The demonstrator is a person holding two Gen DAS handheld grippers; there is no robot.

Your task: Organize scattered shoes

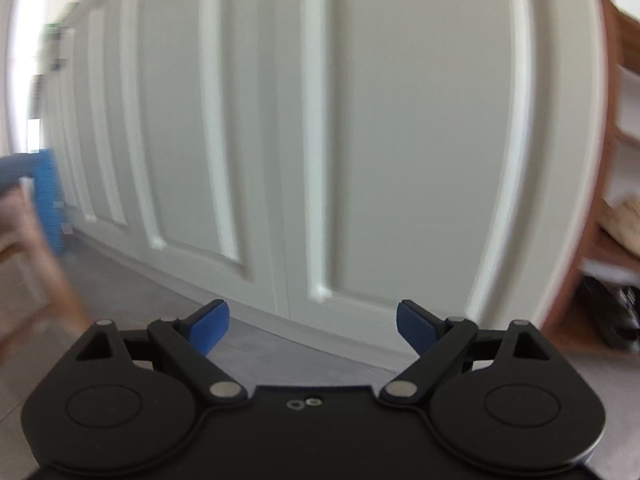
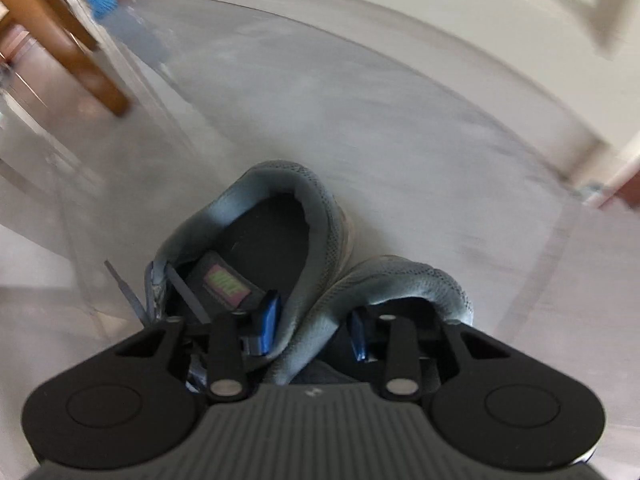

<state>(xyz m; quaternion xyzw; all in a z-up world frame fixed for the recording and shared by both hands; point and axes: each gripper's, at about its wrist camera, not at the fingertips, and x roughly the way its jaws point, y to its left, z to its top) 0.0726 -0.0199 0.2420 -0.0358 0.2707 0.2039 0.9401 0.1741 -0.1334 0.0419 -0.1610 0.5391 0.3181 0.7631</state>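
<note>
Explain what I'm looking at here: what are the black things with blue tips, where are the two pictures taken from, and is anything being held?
No robot here: a person carries a hand-held gripper in each hand, and each has a camera looking forward along its two fingers.

The left wrist view shows the left gripper, fingers wide apart and holding nothing. It faces white panelled doors, with a wooden rack at the right edge.

The right wrist view shows the right gripper closed on two grey-blue shoes: one finger sits inside each shoe, pinching their adjoining collars together. Below is grey floor, with a wooden chair leg at top left. The blur suggests motion.
</note>
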